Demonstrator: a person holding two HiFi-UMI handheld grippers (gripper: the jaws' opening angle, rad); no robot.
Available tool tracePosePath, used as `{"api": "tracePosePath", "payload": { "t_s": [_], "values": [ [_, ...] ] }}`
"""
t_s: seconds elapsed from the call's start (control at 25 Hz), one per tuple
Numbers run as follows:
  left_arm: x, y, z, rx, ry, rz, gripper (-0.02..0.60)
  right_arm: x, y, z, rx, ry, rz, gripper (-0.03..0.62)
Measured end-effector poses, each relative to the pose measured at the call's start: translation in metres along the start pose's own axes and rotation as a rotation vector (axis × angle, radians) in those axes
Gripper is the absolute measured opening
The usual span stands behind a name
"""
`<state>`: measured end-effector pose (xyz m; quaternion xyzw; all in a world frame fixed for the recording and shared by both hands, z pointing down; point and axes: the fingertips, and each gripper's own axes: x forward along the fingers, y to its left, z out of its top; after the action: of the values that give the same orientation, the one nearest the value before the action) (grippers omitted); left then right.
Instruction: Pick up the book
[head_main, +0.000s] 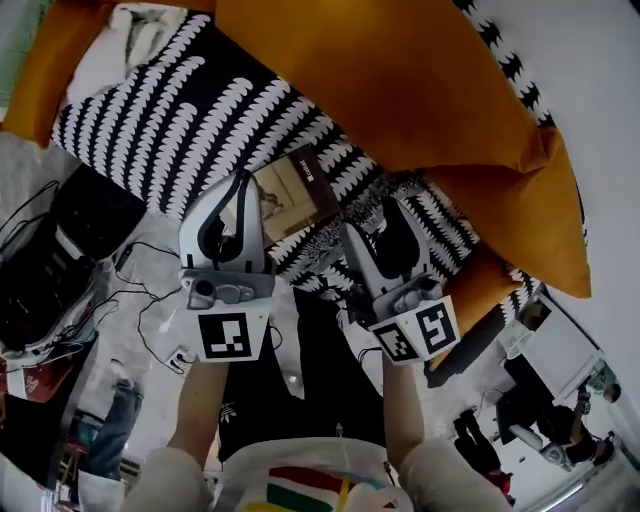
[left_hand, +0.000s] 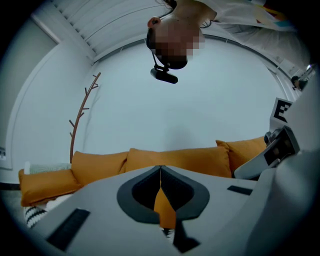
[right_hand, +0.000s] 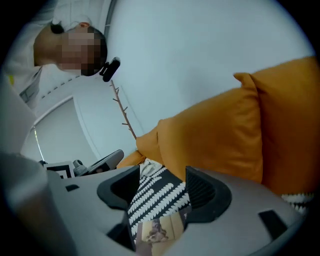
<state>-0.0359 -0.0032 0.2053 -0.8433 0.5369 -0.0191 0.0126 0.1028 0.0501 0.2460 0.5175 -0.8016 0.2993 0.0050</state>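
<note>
The book (head_main: 292, 192), with a beige cover and a dark strip along one edge, lies flat on the sofa's black-and-white patterned cover (head_main: 170, 110). My left gripper (head_main: 240, 190) hovers just left of the book. In the left gripper view its jaws (left_hand: 160, 170) meet at the tips, shut and empty. My right gripper (head_main: 385, 210) is to the right of the book. In the right gripper view it (right_hand: 161, 185) stands open, and the book (right_hand: 157, 231) and patterned cover (right_hand: 155, 197) show in the gap below, not touched by the pads.
Big orange cushions (head_main: 400, 70) lean along the sofa back, behind the book. Black bags and loose cables (head_main: 60, 260) lie on the floor at the left. A bare branch (left_hand: 82, 112) stands against the white wall.
</note>
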Motion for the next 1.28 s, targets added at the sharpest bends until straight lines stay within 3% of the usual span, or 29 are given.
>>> {"api": "tracePosePath", "payload": {
  "t_s": [0.28,0.44,0.56,0.92,1.08,1.16,1.28],
  "values": [
    [-0.014,-0.016,-0.120,-0.057,0.120,-0.043,0.008,0.006,-0.052,-0.133,0.241,0.167,-0.066,0.275],
    [-0.020,-0.028,-0.156,-0.043,0.201,-0.059,0.008,0.008,-0.068,-0.177,0.358,0.227,-0.087,0.275],
    [-0.024,-0.032,-0.170,-0.015,0.242,-0.076,0.008,0.007,-0.074,-0.203,0.457,0.257,-0.109,0.275],
    [-0.022,-0.010,-0.171,0.008,0.229,-0.069,0.008,0.009,-0.081,-0.259,0.704,0.316,-0.163,0.275],
    [-0.022,-0.014,-0.168,0.046,0.347,-0.017,0.008,0.014,-0.073,-0.280,0.851,0.418,-0.115,0.275],
    [-0.022,-0.016,-0.172,0.040,0.363,-0.025,0.008,0.018,-0.071,-0.285,0.841,0.434,-0.127,0.275],
    [-0.024,-0.014,-0.187,0.003,0.310,-0.059,0.008,0.025,-0.079,-0.286,0.773,0.393,-0.166,0.275]
  ]
}}
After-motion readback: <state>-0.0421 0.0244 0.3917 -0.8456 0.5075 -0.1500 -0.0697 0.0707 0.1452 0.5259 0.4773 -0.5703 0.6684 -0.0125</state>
